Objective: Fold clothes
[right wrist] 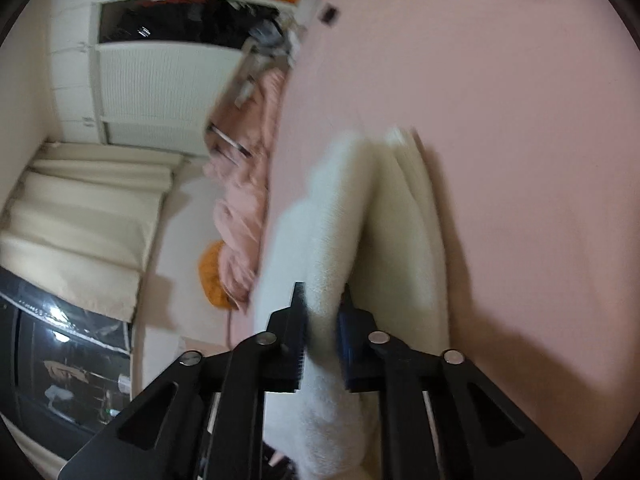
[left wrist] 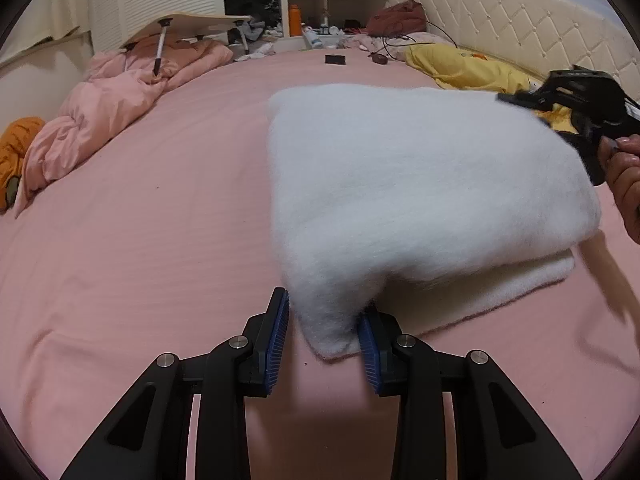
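White fleece garment (left wrist: 420, 184): lies on the pink bed (left wrist: 160, 240), already doubled into thick layers, upper layer raised. Left claw (left wrist: 324, 320) clamps its near corner; right claw (right wrist: 322, 332) clamps a fold at its far side. Folding appears well along; final fold and flattening remain.

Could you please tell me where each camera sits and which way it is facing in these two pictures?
Left wrist: on the left tongs, looking across the pink bed towards the headboard; shows its fingers pinching the white garment and, at right, the right tongs and a hand.
Right wrist: on the right tongs, rolled sideways, blurred; shows its fingers on the garment.
Shared: garment, bed, pink quilt.
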The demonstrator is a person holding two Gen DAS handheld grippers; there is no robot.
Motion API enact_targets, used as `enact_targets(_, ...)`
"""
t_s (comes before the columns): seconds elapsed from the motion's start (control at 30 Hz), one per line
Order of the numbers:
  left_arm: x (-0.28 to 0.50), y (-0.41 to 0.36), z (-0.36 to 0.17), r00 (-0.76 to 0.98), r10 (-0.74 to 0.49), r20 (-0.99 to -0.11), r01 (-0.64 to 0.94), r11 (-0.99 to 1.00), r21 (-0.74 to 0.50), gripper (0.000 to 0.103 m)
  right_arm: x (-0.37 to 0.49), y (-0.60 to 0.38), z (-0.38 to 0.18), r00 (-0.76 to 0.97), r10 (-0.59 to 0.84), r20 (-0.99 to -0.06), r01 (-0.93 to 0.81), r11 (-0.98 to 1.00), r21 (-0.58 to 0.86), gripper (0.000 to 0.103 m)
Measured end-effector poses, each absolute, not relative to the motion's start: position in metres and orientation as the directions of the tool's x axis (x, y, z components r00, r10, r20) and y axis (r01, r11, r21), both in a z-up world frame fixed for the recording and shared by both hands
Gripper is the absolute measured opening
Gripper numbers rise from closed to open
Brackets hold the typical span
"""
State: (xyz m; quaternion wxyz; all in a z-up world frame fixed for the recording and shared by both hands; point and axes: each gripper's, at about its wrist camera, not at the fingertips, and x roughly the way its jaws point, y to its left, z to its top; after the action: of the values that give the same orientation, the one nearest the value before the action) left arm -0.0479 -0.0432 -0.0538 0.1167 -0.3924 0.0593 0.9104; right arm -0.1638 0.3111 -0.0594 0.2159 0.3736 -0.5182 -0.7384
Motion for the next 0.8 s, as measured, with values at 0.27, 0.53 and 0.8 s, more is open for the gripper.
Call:
enact_targets(0.27, -0.046, -0.045, -0.052, -0.663, 0.161, -0.731, -0.249, -0.968, 0.013, 0.034, -0.147, 0.322, -0.076, -0.668, -0.614, -0.420, -0.175, -0.419, 0.891, 0.018)
enact_targets(0.53, -0.048, -0.046, -0.052, -0.657, 0.160, -0.736, -0.248, -0.969, 0.010, 0.034, -0.079, 0.289, -0.052, -0.567, -0.691, -0.449, -0.023, -0.531, 0.847, 0.027)
enact_targets(0.8, -0.048, -0.048, -0.054, -0.657, 0.146, -0.740, -0.225, -0.974, 0.008, 0.033, -0.082, 0.270, -0.071, -0.526, -0.680, -0.512, -0.027, -0.588, 0.808, 0.013)
